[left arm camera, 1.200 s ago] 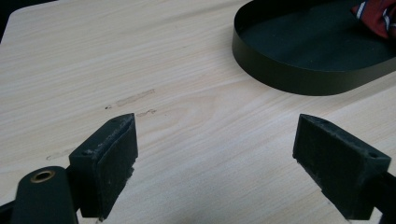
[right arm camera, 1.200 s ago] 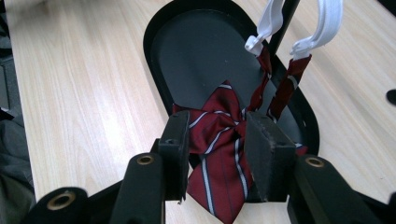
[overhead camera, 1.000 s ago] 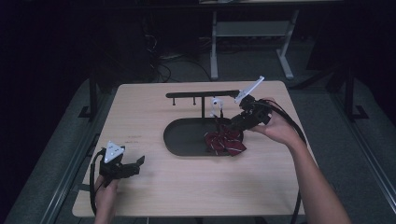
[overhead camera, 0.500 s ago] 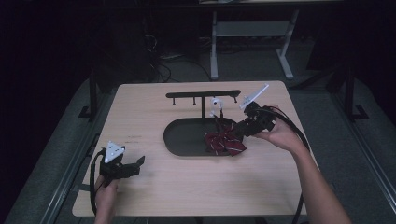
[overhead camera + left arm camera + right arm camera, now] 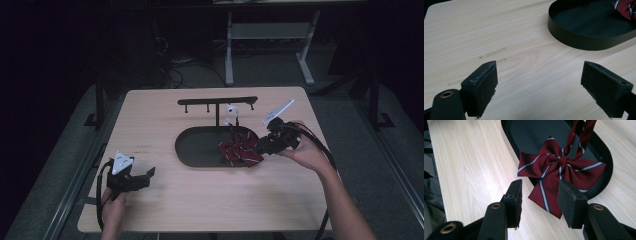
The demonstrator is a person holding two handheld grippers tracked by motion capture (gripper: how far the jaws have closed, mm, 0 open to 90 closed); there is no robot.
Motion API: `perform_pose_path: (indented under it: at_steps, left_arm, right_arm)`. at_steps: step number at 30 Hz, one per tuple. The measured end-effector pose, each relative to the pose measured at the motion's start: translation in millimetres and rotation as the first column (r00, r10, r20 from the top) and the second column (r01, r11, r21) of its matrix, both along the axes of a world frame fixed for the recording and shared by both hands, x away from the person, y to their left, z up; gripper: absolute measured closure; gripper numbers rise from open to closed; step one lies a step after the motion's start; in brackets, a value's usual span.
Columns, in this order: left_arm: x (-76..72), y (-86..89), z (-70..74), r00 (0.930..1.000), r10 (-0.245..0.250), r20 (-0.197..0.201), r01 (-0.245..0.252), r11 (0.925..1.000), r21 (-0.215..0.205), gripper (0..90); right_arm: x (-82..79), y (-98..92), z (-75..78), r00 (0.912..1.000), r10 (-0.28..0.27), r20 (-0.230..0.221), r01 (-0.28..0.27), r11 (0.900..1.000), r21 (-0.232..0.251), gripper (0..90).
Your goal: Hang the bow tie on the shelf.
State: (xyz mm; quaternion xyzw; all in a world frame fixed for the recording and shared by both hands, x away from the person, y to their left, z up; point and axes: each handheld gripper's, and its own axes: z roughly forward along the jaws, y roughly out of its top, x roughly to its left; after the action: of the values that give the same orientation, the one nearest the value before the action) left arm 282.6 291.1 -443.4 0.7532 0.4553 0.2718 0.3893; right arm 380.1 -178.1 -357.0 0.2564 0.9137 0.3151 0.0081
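From the high view, a person is sitting at the six o'clock edge of a wooden table (image 5: pixel 165 120). A black oval tray (image 5: pixel 197 148) is lying at the table's centre with a hook rack (image 5: pixel 217 101) rising at its twelve o'clock side. A dark red striped bow tie (image 5: pixel 241 152) is resting at the tray's three o'clock end, its straps running up toward the rack. The right gripper (image 5: pixel 265 146) is hovering right beside the bow, while the left gripper (image 5: pixel 146 176) is waiting near seven o'clock, well apart.

In the left gripper view, the jaws are standing wide apart over bare wood, with the tray at one o'clock.

In the right gripper view, the jaws are spread around the bow's lower tail, which is draping over the tray rim, nothing pinched. The bow looks light, soft and floppy; taking the central knot (image 5: pixel 563 160) would probably be surest.
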Motion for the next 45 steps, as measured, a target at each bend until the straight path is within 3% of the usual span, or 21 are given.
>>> perform_pose_path:
  at_steps: [10, 17, 19, 43, 45]
  left_arm:
    - [0.1, 0.1, -0.5, 1.0000, -0.001, 0.001, 0.001, 1.0000, -0.002, 13.5]
    - [0.1, 0.0, -0.9, 1.0000, -0.002, 0.001, 0.002, 1.0000, -0.002, 13.5]
    - [0.2, 0.2, -1.0, 1.0000, -0.002, 0.002, 0.002, 1.0000, -0.001, 13.5]
    - [0.0, -0.3, -0.9, 1.0000, -0.008, 0.001, 0.008, 0.9999, 0.011, 13.5]
    - [-0.1, -1.1, -1.5, 1.0000, -0.002, 0.002, 0.002, 1.0000, -0.003, 13.5]
  right_arm:
    - [-7.3, -7.2, -9.4, 0.9987, -0.035, -0.036, 0.035, 0.999, 0.005, 47.6]
    - [-12.2, -14.0, -18.8, 0.9983, -0.049, -0.033, 0.049, 0.999, 0.010, 45.1]
    - [-14.0, -15.3, -20.9, 0.9970, -0.062, -0.047, 0.061, 0.998, -0.008, 43.2]
    - [-39.3, -38.8, -45.0, 0.9928, -0.105, -0.059, 0.106, 0.994, 0.019, 42.3]
    - [-43.2, -42.1, -48.9, 0.9911, -0.115, -0.068, 0.117, 0.993, 0.027, 42.3]
